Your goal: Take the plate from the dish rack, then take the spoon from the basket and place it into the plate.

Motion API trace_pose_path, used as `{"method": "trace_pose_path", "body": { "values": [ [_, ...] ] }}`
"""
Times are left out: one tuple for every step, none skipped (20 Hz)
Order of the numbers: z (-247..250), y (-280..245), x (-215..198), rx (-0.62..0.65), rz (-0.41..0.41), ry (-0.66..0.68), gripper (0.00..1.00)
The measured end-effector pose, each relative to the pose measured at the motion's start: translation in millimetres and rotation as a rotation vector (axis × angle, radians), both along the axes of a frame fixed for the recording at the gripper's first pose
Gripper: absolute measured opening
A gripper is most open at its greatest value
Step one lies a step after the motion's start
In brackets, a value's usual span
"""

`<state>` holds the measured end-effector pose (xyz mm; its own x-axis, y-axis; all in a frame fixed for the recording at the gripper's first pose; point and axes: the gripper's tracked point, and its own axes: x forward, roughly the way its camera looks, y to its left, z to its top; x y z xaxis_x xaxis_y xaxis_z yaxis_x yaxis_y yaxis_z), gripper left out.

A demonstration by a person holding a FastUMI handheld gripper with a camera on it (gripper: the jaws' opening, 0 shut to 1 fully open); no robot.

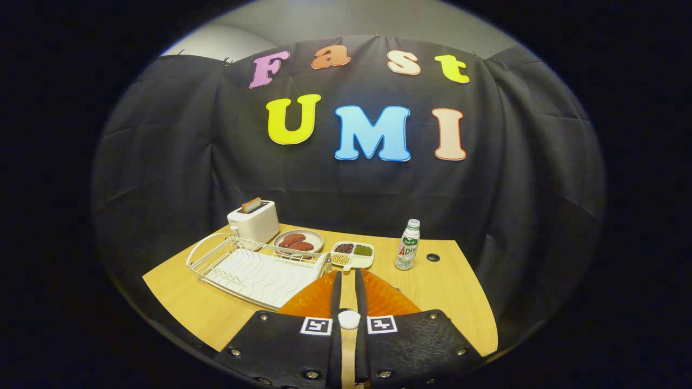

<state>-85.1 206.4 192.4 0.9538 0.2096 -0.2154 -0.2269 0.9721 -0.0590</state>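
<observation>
My gripper (348,273) hangs above the front of the wooden table (459,302), its two fingers (335,292) drawn close together. An orange ridged plate (392,302) is clamped edge-on between them and fans out to both sides just above the table. The white wire dish rack (254,270) stands directly to the left of the plate, with nothing in its slots. The plate's left rim overlaps the rack's near right corner in this view.
Behind the rack stand a white toaster (253,222) holding a slice of toast and a grey dish of brown patties (298,242). A cream divided tray of beans (354,254) and a small white bottle (407,246) are beyond the fingers. A cable hole (432,257) lies beside the bottle.
</observation>
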Motion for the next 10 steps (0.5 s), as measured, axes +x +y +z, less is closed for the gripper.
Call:
{"method": "trace_pose_path", "body": {
  "values": [
    [-5.2,4.1,-0.7,-0.004,0.011,0.015,0.09],
    [-11.8,9.8,-1.1,-0.006,0.026,0.033,0.09],
    [-18.2,15.6,-1.9,-0.012,0.043,0.052,0.09],
    [-24.8,20.0,-2.1,-0.021,0.055,0.067,0.09],
    [-30.2,25.7,-2.9,-0.028,0.077,0.082,0.09],
    [-36.5,36.4,-3.0,-0.031,0.108,0.095,0.09],
    [-41.6,43.7,-2.8,-0.042,0.129,0.106,0.09],
    [-47.6,50.5,-2.3,-0.059,0.153,0.117,0.09],
    [-52.9,57.6,-1.5,-0.077,0.172,0.128,0.09],
    [-59.3,64.1,-1.7,-0.090,0.192,0.141,0.09]
  ]
}}
